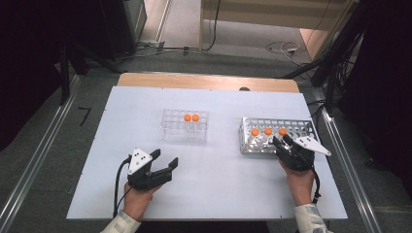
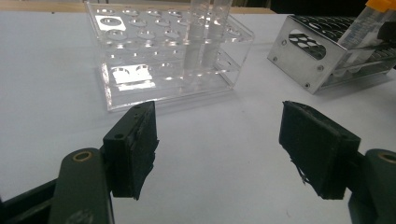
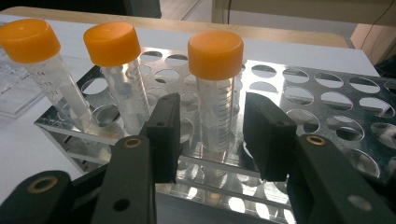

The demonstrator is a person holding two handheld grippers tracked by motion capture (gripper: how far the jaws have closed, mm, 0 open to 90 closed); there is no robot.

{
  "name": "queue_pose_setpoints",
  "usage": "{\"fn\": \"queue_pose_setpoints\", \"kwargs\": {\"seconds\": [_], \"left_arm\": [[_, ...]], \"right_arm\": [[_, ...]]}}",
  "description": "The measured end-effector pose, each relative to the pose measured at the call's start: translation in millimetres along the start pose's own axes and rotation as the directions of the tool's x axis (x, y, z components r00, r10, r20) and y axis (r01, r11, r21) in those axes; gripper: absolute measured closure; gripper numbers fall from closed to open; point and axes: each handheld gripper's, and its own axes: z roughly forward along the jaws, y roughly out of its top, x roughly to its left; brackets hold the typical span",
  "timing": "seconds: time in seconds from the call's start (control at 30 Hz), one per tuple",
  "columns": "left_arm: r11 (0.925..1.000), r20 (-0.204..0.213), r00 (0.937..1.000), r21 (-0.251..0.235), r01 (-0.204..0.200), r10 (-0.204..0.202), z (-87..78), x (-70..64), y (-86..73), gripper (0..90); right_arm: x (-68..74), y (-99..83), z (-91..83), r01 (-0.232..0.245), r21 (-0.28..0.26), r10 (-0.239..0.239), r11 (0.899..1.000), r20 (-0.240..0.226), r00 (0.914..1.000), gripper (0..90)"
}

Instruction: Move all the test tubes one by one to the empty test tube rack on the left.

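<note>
A clear acrylic rack [image 1: 184, 127] [image 2: 154, 70] stands mid-table with two orange-capped tubes [image 1: 191, 117] [image 2: 205, 37] in it. To its right a perforated metal rack [image 1: 301, 128] [image 3: 327, 107] holds three orange-capped tubes [image 1: 267, 131] in its front row. My right gripper [image 1: 282, 140] [image 3: 212, 121] is open at that rack's front, its jaws on either side of the rightmost tube [image 1: 282, 131] [image 3: 215, 93] with a small gap on each side. My left gripper [image 1: 165, 158] [image 2: 217, 140] is wide open over bare table, in front of the acrylic rack, holding nothing.
The white tabletop [image 1: 218, 184] lies bare between the two hands. A wooden strip [image 1: 209, 81] runs along the far edge. Metal rails [image 1: 43, 150] flank the table, and cables [image 1: 286, 48] lie on the floor beyond. The metal rack [image 2: 317, 60] shows at the upper right of the left gripper view.
</note>
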Motion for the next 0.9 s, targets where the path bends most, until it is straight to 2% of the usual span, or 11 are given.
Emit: {"fn": "queue_pose_setpoints", "kwargs": {"seconds": [0.9], "left_arm": [[0.9998, 0.013, 0.9998, 0.012, -0.013, 0.013, 2.4, -2.5, -1.3, 27.6]], "right_arm": [[-0.6, 1.0, 5.6, 0.011, -0.002, -0.011, 1.0, 0.014, 0.9998, 71.2]]}}
